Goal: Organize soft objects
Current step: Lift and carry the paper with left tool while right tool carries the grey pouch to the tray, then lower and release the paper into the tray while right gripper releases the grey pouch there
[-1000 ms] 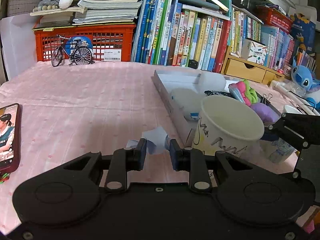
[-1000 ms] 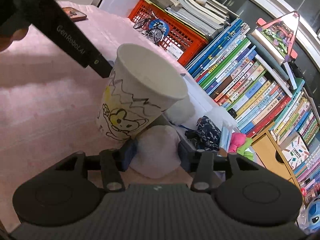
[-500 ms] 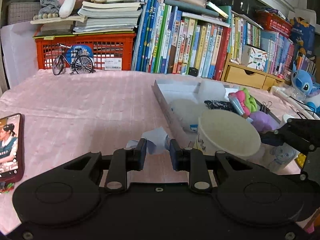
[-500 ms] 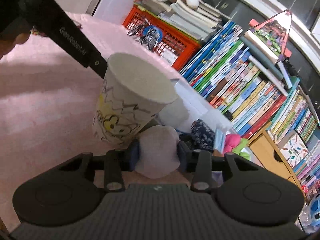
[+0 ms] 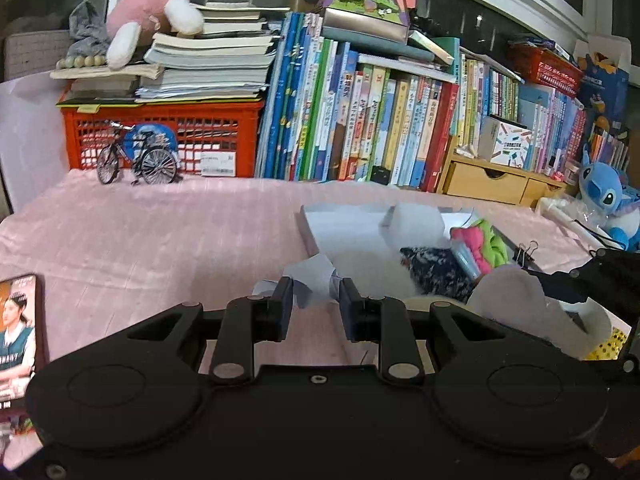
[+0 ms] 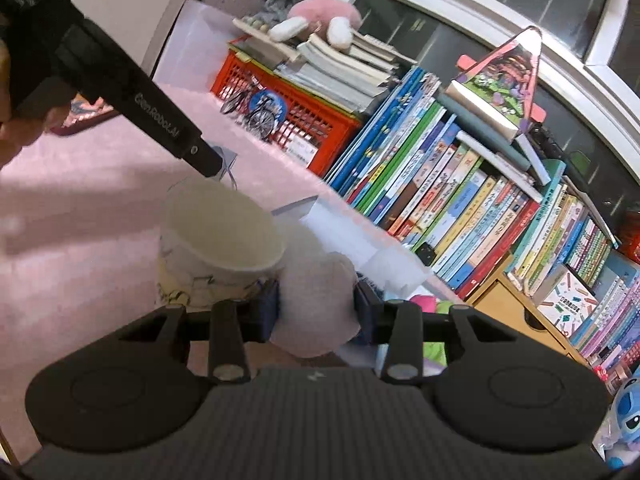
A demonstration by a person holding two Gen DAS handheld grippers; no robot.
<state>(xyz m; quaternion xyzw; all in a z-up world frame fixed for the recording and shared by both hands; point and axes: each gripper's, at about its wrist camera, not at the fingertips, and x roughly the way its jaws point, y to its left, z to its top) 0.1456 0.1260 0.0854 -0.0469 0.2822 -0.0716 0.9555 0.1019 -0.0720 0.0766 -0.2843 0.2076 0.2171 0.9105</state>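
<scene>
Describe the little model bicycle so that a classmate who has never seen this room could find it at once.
Start at the red crate under a stack of books at the far edge of the pink tablecloth. The bicycle stands upright on the cloth in front of the crate. It is the only thin, dark, wheeled metal thing there.

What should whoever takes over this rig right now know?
Left gripper: shut on a crumpled pale-blue paper scrap, above the pink tablecloth.
Right gripper: shut on a soft pale-lilac pad, beside the white paper cup with cartoon drawings.
Grey shallow tray holds a white foam block, dark floral fabric piece and pink-and-green plush item.
Done: both pieces gripped.
Left: place them; destination unclear, probably cup or tray.
</scene>
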